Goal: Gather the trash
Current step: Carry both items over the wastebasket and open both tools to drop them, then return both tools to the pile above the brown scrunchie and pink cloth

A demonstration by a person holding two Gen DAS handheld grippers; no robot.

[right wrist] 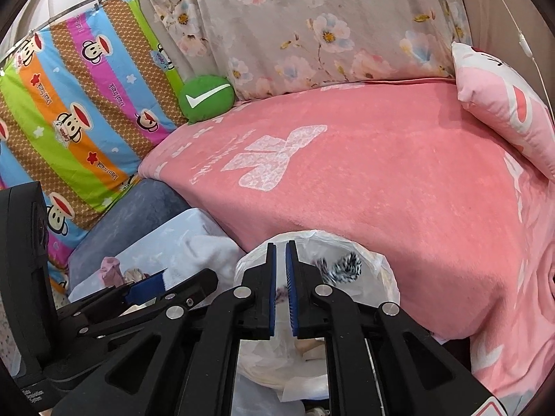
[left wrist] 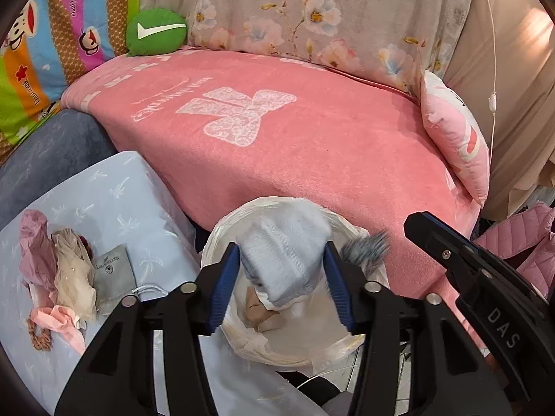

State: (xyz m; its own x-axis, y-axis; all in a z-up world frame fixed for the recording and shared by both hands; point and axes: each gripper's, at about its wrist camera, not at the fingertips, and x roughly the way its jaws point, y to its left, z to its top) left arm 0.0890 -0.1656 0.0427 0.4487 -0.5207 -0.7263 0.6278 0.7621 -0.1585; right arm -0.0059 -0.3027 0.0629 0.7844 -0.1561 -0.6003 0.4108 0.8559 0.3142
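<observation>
My left gripper [left wrist: 282,256] is shut on a pale blue knitted sock [left wrist: 288,256] and holds it over the mouth of a bin lined with a white bag [left wrist: 308,343]. A grey-and-white fuzzy item [left wrist: 366,248] hangs at the bin's right rim; it also shows in the right wrist view [right wrist: 341,265]. My right gripper [right wrist: 281,253] is nearly shut with a narrow gap, above the same bin [right wrist: 385,277]; I cannot tell whether it holds the dark mottled scrap [right wrist: 281,292] between its pads. Crumpled paper [left wrist: 260,312] lies inside the bag.
A pink blanket [left wrist: 295,145] covers the sofa seat behind the bin. A light blue cushion [left wrist: 114,201] at left carries pink and cream scraps [left wrist: 59,270] and a grey pouch [left wrist: 112,274]. A green round cushion [left wrist: 156,31] and a pink pillow [left wrist: 454,135] sit at the sofa's ends.
</observation>
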